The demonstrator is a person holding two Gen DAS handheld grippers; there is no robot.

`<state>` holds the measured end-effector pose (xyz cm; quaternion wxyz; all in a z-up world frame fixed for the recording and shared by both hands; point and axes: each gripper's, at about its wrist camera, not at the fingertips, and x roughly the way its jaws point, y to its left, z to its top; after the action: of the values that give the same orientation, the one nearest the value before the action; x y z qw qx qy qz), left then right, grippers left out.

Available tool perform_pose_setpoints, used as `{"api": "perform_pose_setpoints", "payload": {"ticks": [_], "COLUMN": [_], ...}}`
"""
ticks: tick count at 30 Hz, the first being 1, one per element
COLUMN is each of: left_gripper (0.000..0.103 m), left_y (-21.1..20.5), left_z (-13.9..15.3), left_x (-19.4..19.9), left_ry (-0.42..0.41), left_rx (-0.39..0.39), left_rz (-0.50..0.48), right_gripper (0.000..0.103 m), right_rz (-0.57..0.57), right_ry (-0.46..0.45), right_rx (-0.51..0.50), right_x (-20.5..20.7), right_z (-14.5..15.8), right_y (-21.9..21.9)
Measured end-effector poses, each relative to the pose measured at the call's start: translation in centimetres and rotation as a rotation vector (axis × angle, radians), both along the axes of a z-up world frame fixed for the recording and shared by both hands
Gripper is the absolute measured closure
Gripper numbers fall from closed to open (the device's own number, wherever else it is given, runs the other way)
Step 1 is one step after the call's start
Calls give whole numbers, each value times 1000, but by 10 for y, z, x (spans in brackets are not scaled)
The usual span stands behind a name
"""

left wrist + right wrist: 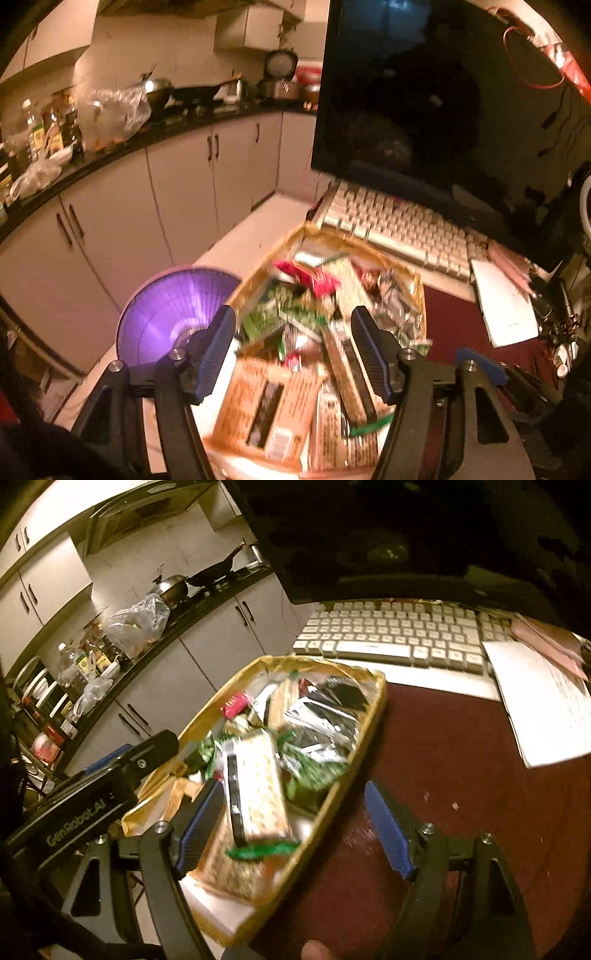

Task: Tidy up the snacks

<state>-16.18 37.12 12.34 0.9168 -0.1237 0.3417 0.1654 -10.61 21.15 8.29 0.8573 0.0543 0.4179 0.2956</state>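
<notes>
A gold tray (255, 275) heaped with snack packets sits on the table in front of a keyboard. In it lie an orange-brown packet (266, 402), green packets (291, 314), a red packet (314, 278) and silver packets (395, 299). My left gripper (293, 350) hovers open over the near half of the pile, holding nothing. In the right wrist view the tray (317, 661) holds a cracker packet (258, 786), green packets (314, 771) and silver packets (325, 716). My right gripper (293, 830) is open and straddles the tray's right rim, empty. The left gripper's body (92, 797) shows at the left.
A purple bowl (166, 321) stands left of the tray at the table edge. Behind the tray are a white keyboard (399, 635), a dark monitor (443, 110) and white papers (546, 705). Dark red table surface (461, 775) lies right of the tray. Kitchen cabinets and a cluttered counter (110, 122) are beyond.
</notes>
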Motion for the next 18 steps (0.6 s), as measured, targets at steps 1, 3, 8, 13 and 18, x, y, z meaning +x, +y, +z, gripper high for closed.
{"api": "perform_pose_setpoints", "payload": {"ticks": [1,3,8,13,18], "left_gripper": [38,38,38,38,38], "left_y": [-1,-5,-17,-24,-27], "left_z": [-2,-2,-2,-2,-3], "left_x": [0,-2,-10,-16,-20], "left_ry": [23,41,63,80,105], "left_rx": [-12,4,57,73,129], "left_rz": [-6,-2,9,19,47], "right_gripper": [24,24,23,23,22], "right_rz": [-2,-3,5,-1,1], "right_ry": [-1,-4,1,-11,-2], "right_rx": [2,7,13,12,2], "right_x": [-3,-7,-9,-14,-17], "right_z": [-1,-1,-2,0,-2], "right_y": [-5,-11,-18,-21,-19]}}
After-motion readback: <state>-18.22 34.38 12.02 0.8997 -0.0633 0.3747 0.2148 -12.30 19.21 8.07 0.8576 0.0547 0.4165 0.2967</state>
